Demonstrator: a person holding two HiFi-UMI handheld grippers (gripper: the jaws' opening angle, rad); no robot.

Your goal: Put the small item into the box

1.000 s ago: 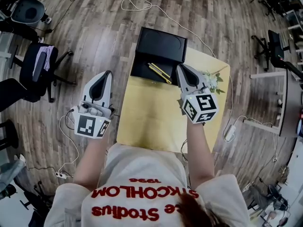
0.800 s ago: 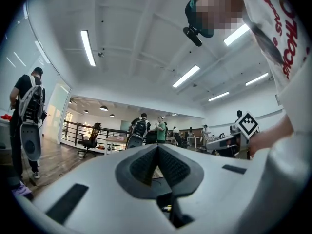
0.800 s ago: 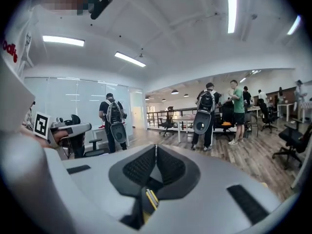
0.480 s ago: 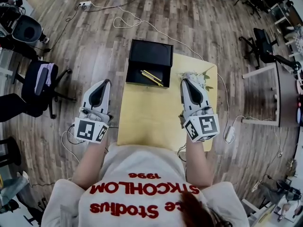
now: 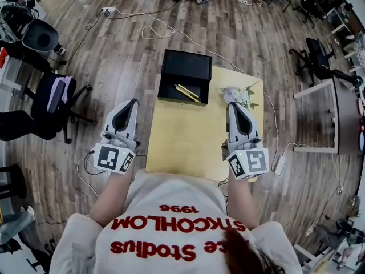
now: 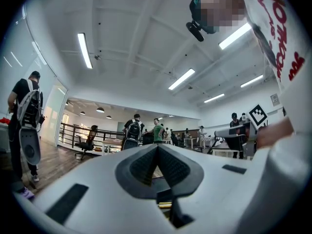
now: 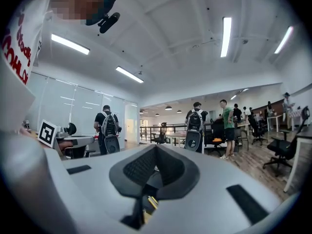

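An open black box (image 5: 185, 76) stands at the far end of the yellow table (image 5: 182, 147). Two yellow pens (image 5: 187, 92) lie in its near half. A small sprig of pale flowers (image 5: 240, 96) rests on the table's far right corner. My right gripper (image 5: 232, 105) hovers over the table's right side, its tip just short of the flowers, jaws shut with nothing between them. In the right gripper view the closed tips (image 7: 156, 148) point at the room. My left gripper (image 5: 133, 101) hangs left of the table over the floor, and its pads (image 6: 157, 148) meet, empty.
Office chairs (image 5: 54, 99) stand on the wooden floor to the left. Cables (image 5: 165, 30) run behind the table and a power strip (image 5: 279, 164) lies at its right. A desk (image 5: 342, 119) stands at the far right. Several people (image 7: 197, 126) stand in the distance.
My right gripper has drawn back from the box toward me and now sits beside the flowers. The left gripper has barely moved. The head view has shifted slightly.
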